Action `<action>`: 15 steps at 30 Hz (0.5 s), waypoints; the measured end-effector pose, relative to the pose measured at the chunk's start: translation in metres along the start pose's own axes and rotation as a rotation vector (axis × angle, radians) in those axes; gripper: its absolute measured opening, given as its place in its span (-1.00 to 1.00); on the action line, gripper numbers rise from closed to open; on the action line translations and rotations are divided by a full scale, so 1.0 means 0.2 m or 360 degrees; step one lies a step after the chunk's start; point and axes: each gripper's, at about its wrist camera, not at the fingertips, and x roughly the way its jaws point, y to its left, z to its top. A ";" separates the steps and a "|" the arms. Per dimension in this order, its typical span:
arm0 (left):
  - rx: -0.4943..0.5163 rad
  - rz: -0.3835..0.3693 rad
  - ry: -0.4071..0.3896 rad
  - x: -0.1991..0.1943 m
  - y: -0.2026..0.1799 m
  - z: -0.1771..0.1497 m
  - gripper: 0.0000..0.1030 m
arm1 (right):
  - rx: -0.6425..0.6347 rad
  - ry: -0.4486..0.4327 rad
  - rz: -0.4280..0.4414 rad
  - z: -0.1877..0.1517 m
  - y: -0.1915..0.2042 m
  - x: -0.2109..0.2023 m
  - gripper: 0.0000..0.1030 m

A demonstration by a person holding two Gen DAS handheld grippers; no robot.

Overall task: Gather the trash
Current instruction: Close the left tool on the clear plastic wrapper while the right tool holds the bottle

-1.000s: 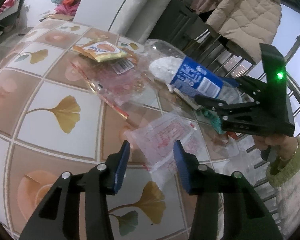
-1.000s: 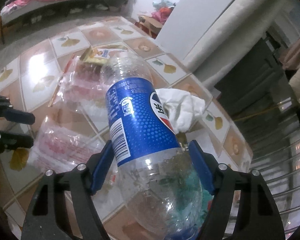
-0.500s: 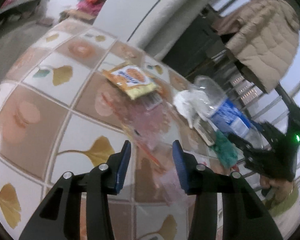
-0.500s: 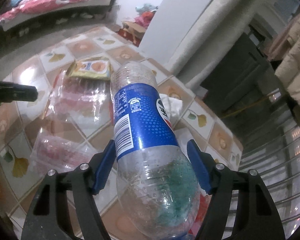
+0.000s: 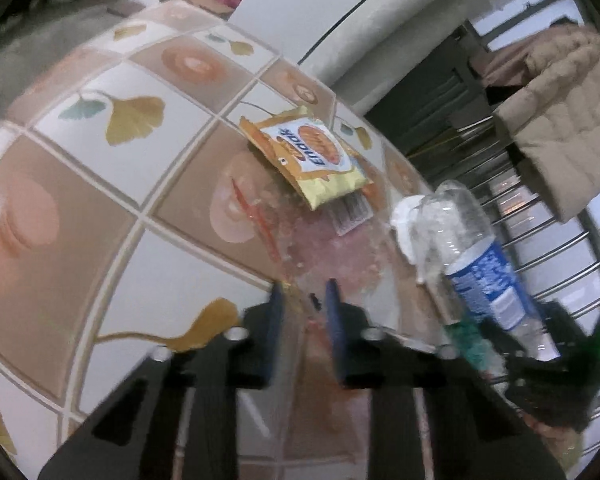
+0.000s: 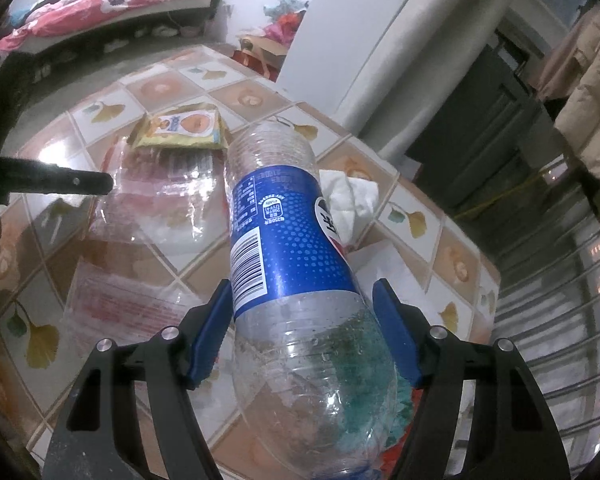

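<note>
My right gripper (image 6: 302, 316) is shut on an empty plastic bottle with a blue label (image 6: 288, 264) and holds it above the tiled table; the bottle also shows in the left wrist view (image 5: 480, 276). My left gripper (image 5: 304, 308) is open and empty, its fingertips at the near edge of a clear pink-printed plastic wrapper (image 5: 332, 240). A yellow snack packet (image 5: 312, 156) lies beyond the wrapper, also in the right wrist view (image 6: 184, 128). A crumpled white tissue (image 6: 348, 200) lies behind the bottle. A second clear wrapper (image 6: 120, 300) lies nearer.
The table top (image 5: 100, 200) has beige and white tiles with leaf prints. A green scrap (image 5: 472, 344) lies near the right gripper. A metal railing (image 5: 540, 240) and a beige coat (image 5: 560, 120) stand behind the table's far right edge.
My left gripper has moved forward and left across the table, from the near clear wrapper to the pink-printed one. My right gripper has lifted the bottle slightly and still holds it.
</note>
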 end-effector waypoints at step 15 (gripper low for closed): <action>0.0166 0.0032 -0.0103 -0.35 0.05 -0.11 -0.88 | 0.0184 -0.0036 0.0181 -0.02 0.10 -0.17 0.28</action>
